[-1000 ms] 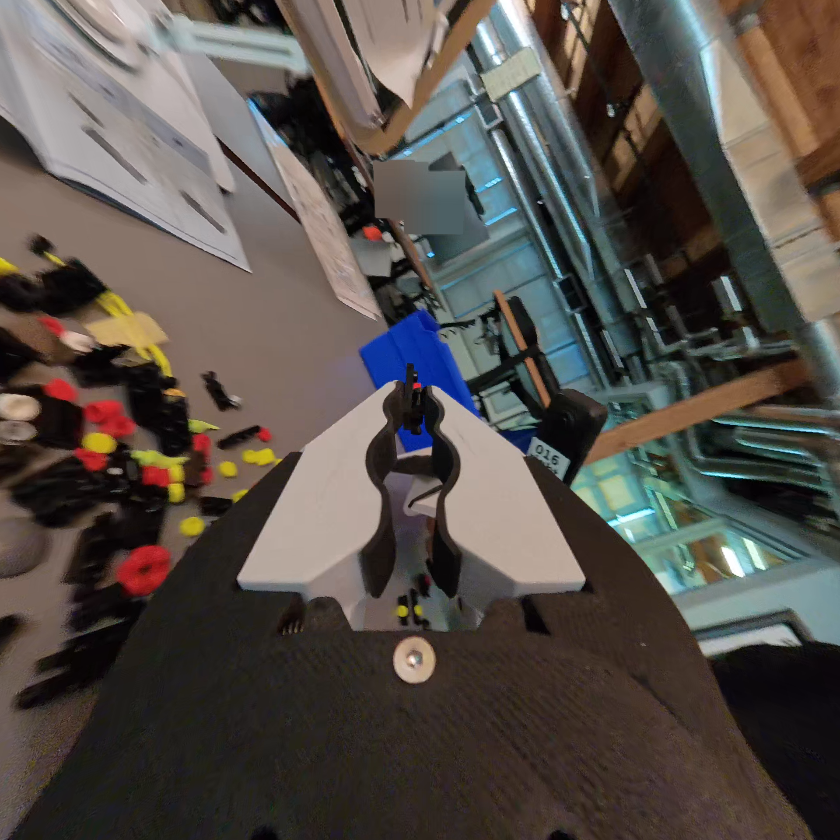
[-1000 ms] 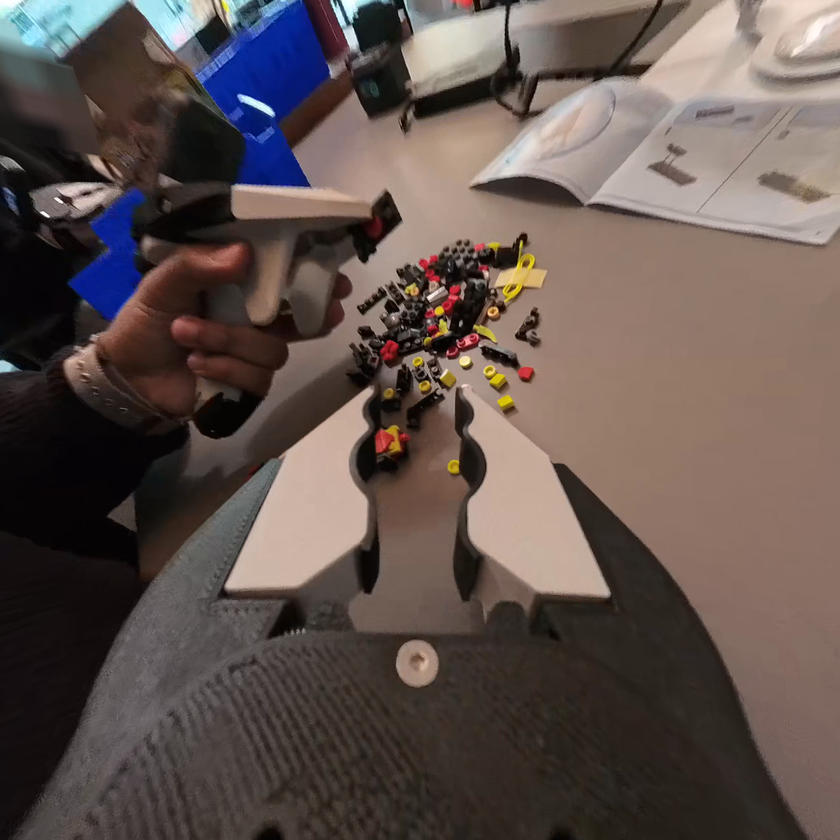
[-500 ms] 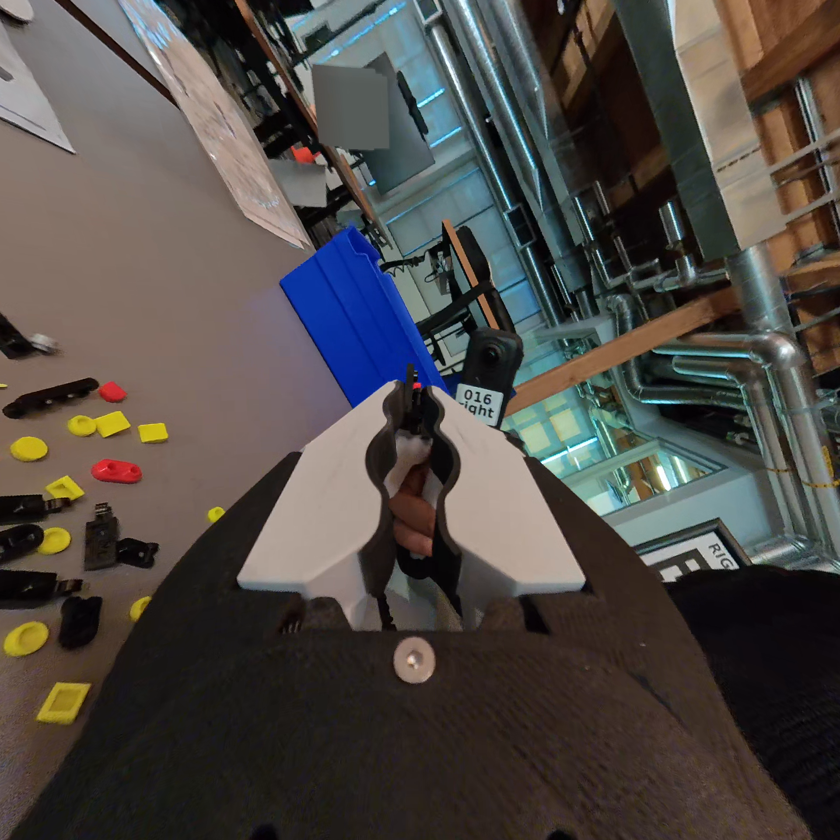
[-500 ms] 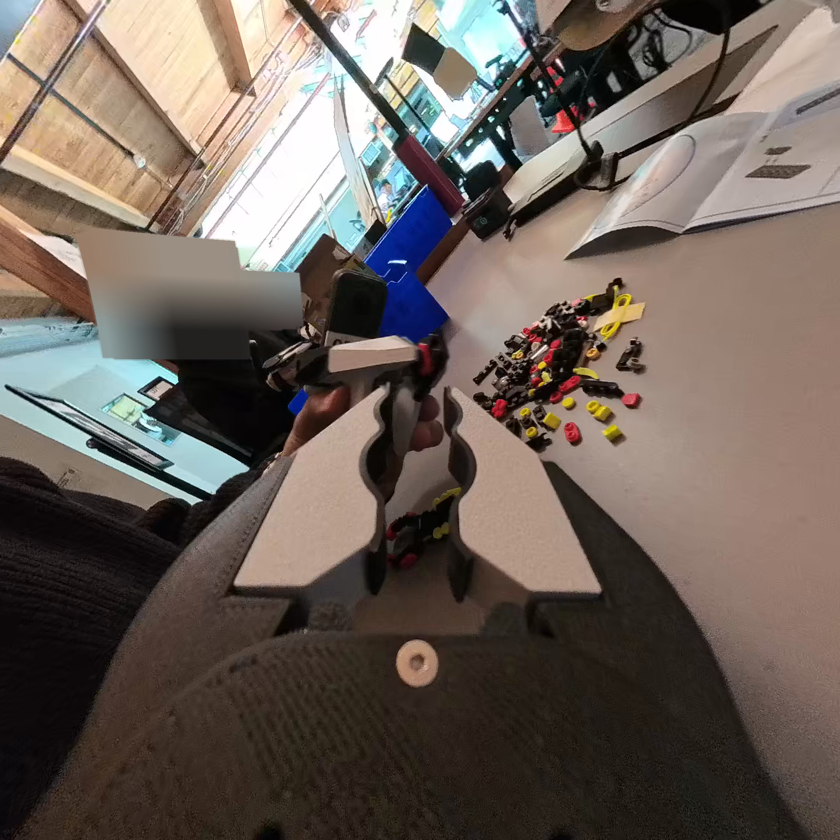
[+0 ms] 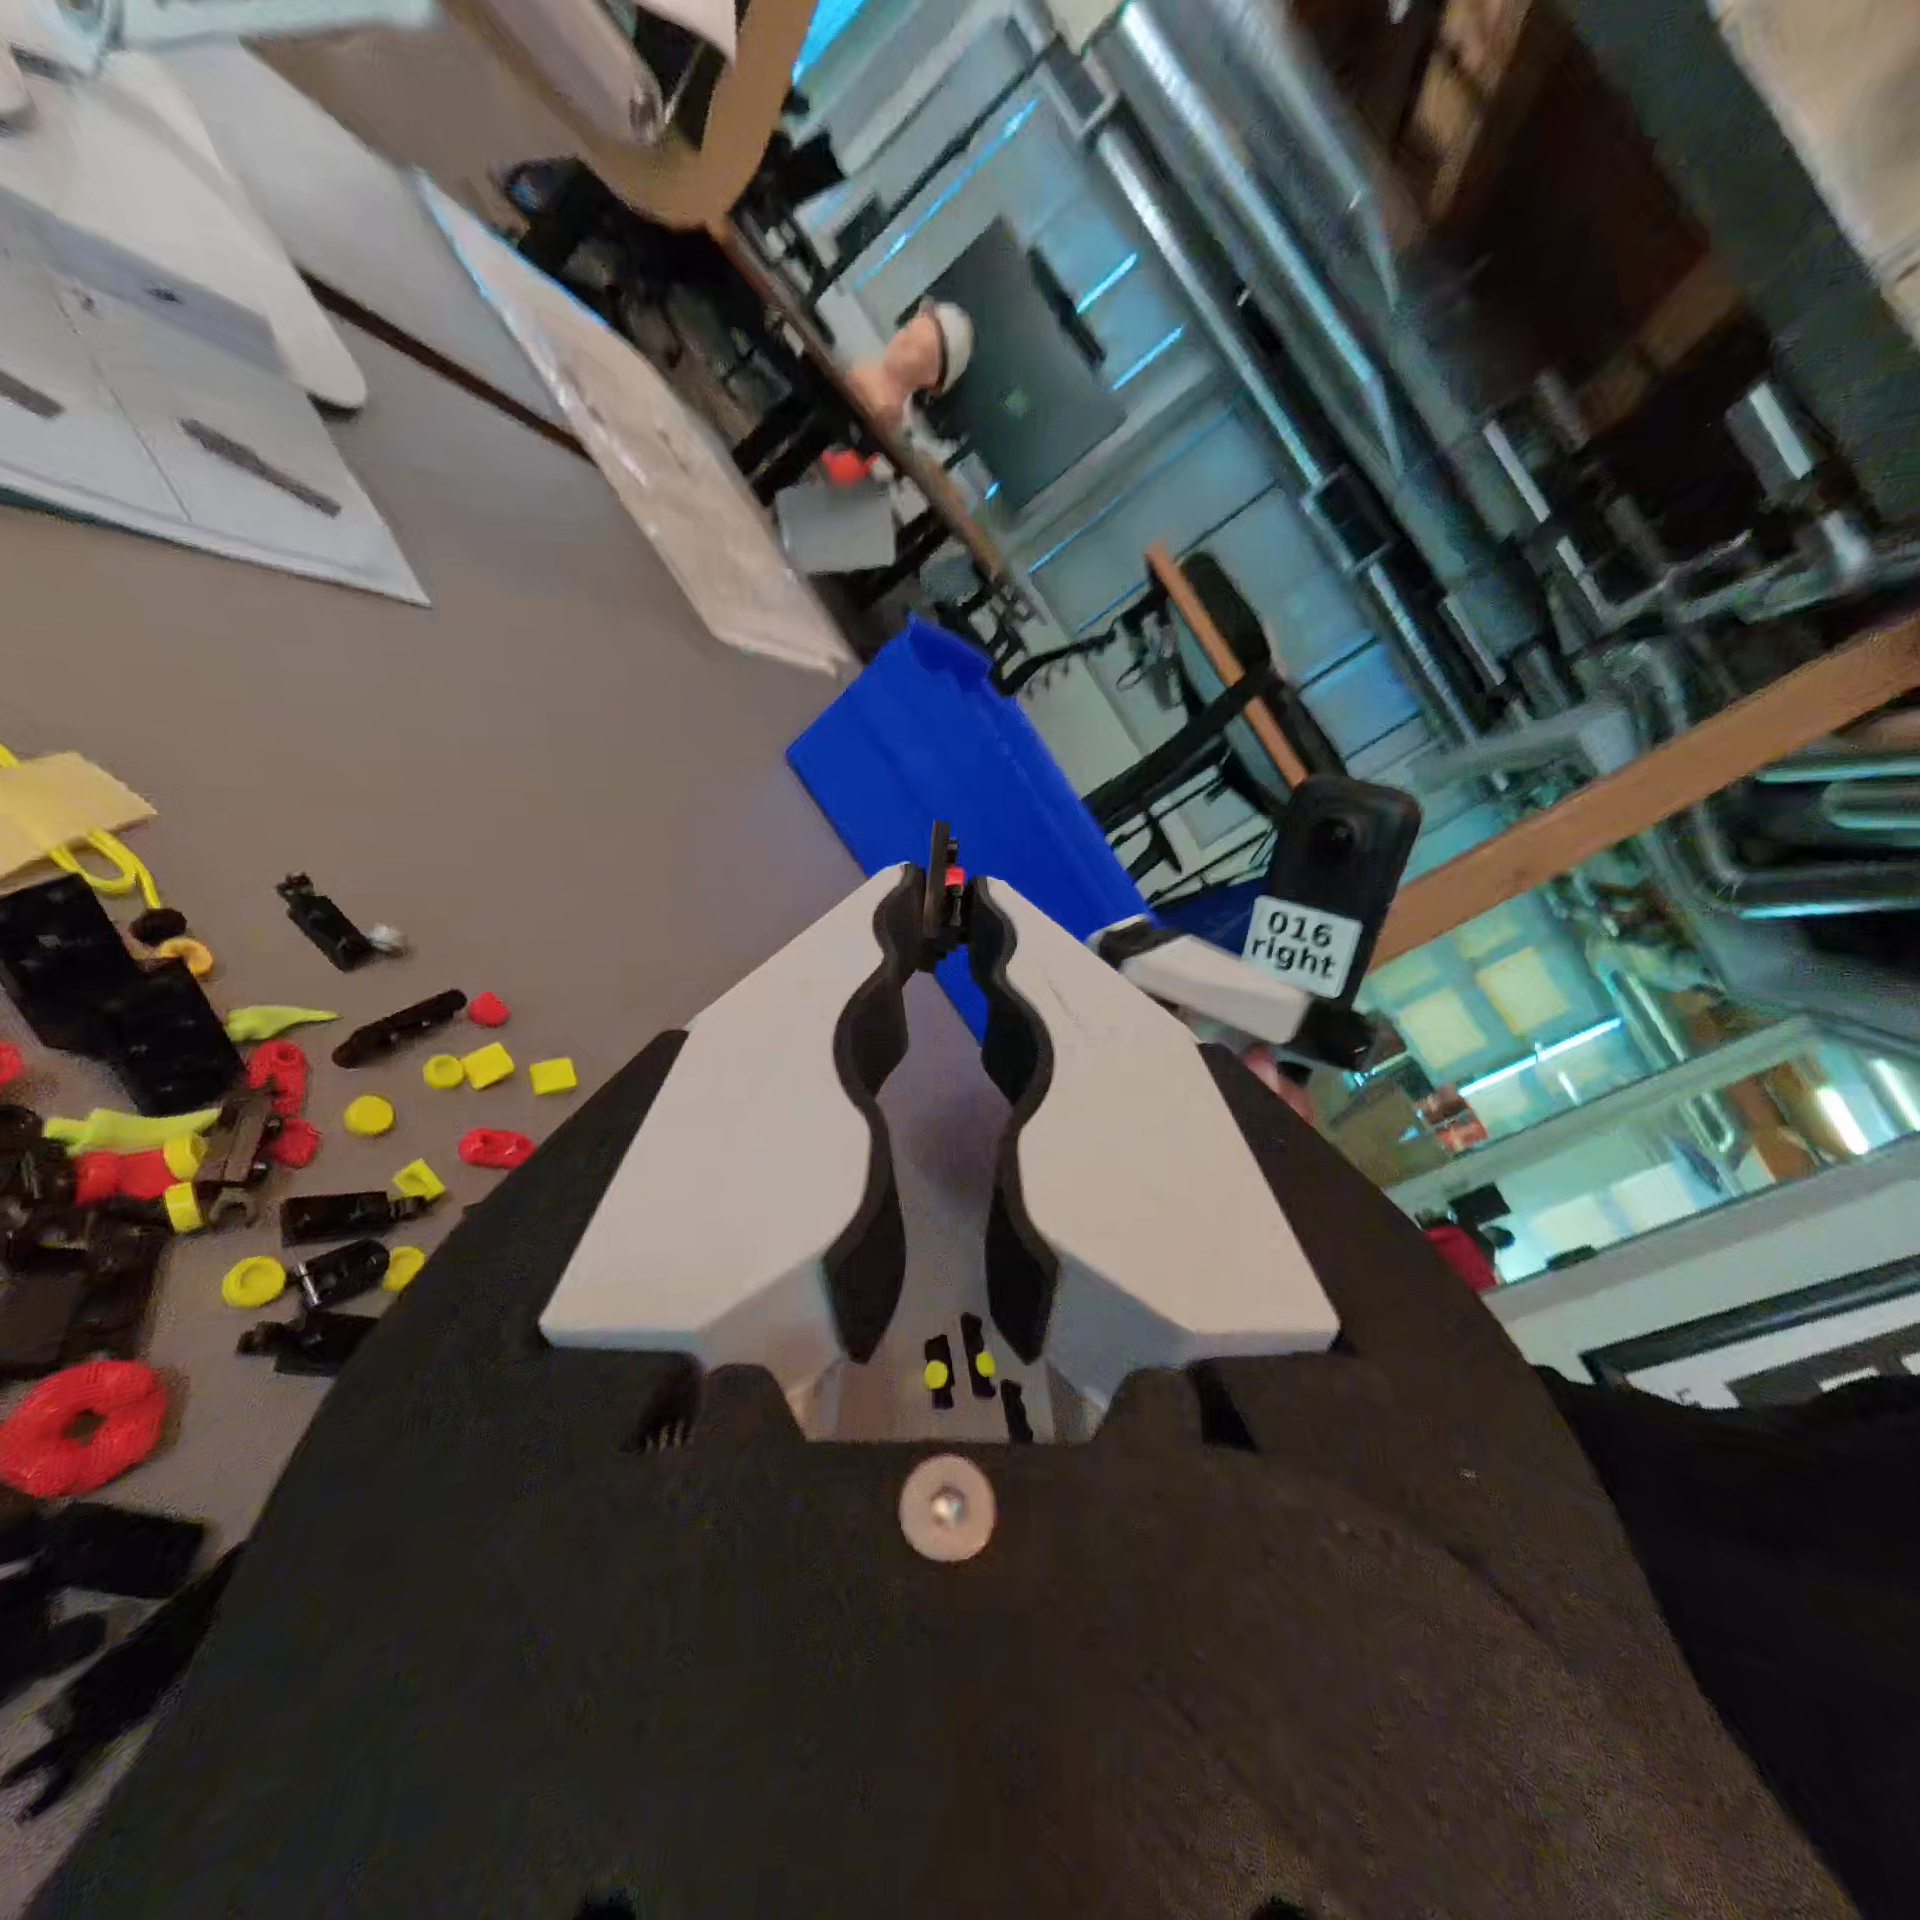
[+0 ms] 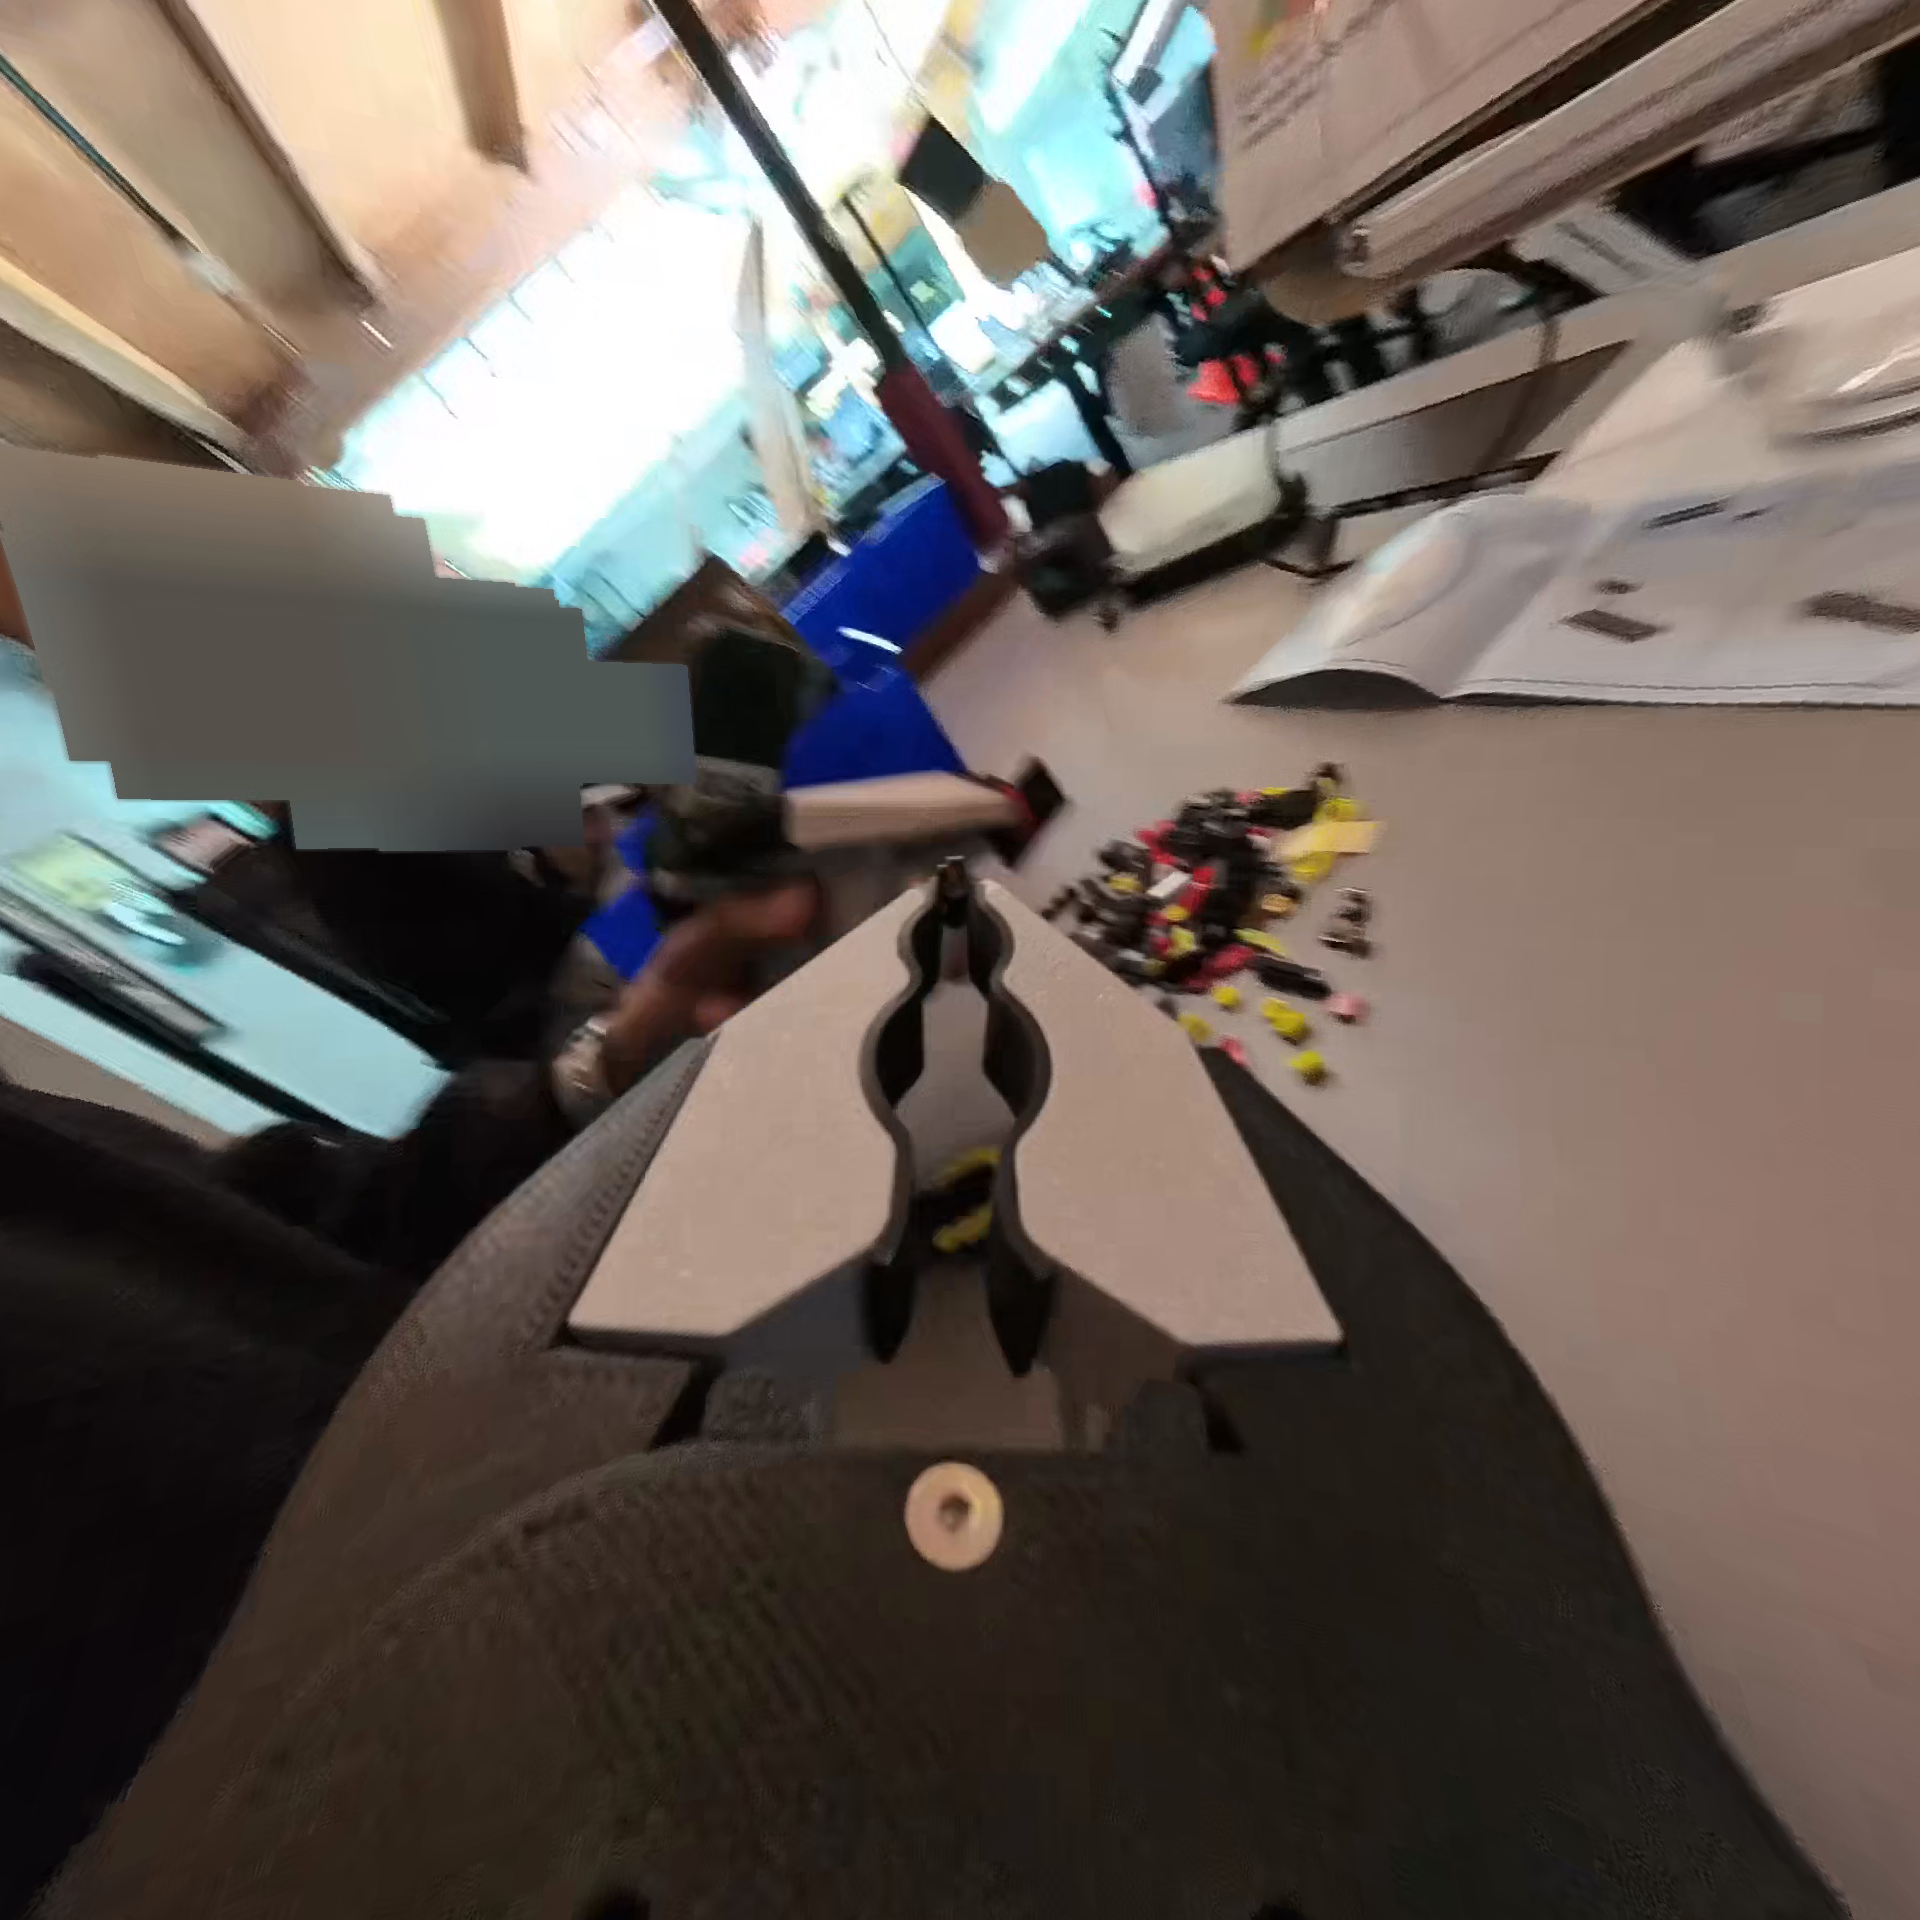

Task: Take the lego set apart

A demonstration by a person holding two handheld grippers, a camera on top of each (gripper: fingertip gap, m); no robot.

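Note:
My left gripper (image 5: 945, 899) is shut on a small black and red lego piece (image 5: 948, 878), held above the grey table (image 5: 540, 790). It also shows in the right wrist view (image 6: 1023, 805), held by a hand. My right gripper (image 6: 951, 899) is shut, with a thin black lego piece (image 6: 949, 883) pinched at its tips; this view is blurred. Its body and camera show in the left wrist view (image 5: 1205, 977), just right of my left fingertips. A black and yellow lego part (image 6: 961, 1216) lies on the table below my right fingers. Loose black, red and yellow pieces (image 5: 208, 1132) lie at the left.
The pile of loose pieces (image 6: 1216, 894) lies mid-table in the right wrist view. An open instruction booklet (image 6: 1621, 613) lies beyond it. A blue bin (image 5: 935, 758) stands at the table's far edge. A red ring-shaped piece (image 5: 78, 1429) lies near my left gripper's body. My hands' fingertips stand some 5 centimetres from each other.
My right gripper was open and is now shut on a thin black piece. My left gripper has stayed shut on the black and red piece. Both views have swung.

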